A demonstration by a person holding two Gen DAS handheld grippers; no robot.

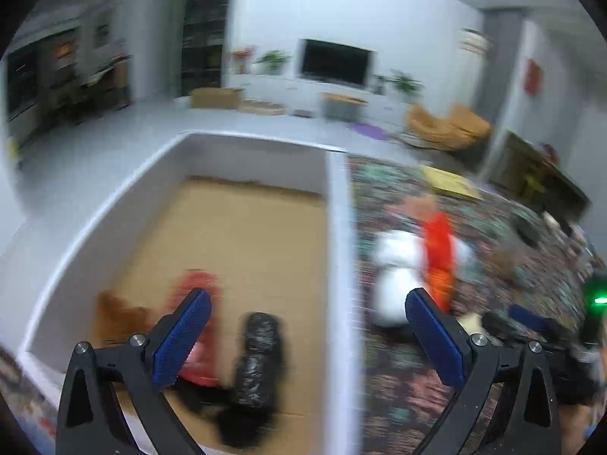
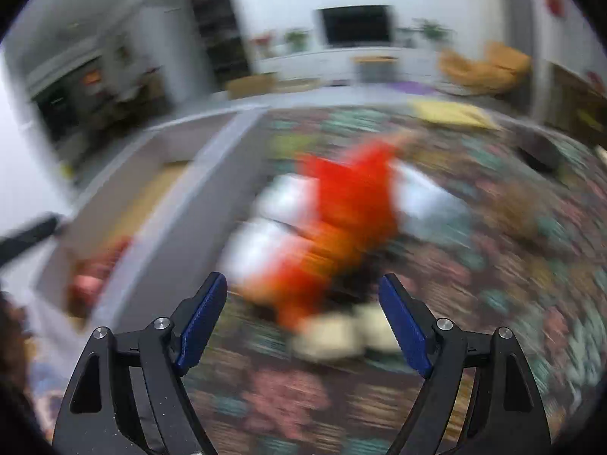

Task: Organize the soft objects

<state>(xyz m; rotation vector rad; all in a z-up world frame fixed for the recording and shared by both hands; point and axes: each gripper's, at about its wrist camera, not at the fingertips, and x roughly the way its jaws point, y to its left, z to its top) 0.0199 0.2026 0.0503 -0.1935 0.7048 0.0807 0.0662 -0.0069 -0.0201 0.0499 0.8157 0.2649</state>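
My left gripper (image 1: 308, 295) stands open over the near right part of a white box (image 1: 337, 227) with a cardboard floor, nothing between its blue pads. Inside the box lie a black plush (image 1: 258, 360), a red soft thing (image 1: 197, 326) and a brown one (image 1: 117, 313). On the patterned carpet right of the box lies a white and orange plush toy (image 1: 409, 265). In the blurred right wrist view my right gripper (image 2: 302, 280) is open just short of that plush toy (image 2: 341, 208), pads apart from it. Its cream feet (image 2: 341, 333) lie between the fingers.
The patterned carpet (image 2: 512, 265) spreads to the right with a yellow flat item (image 1: 449, 182) and a dark object (image 2: 538, 155) farther off. Beyond are grey floor, a TV wall (image 1: 334, 64), cardboard boxes and an orange armchair (image 1: 447, 125).
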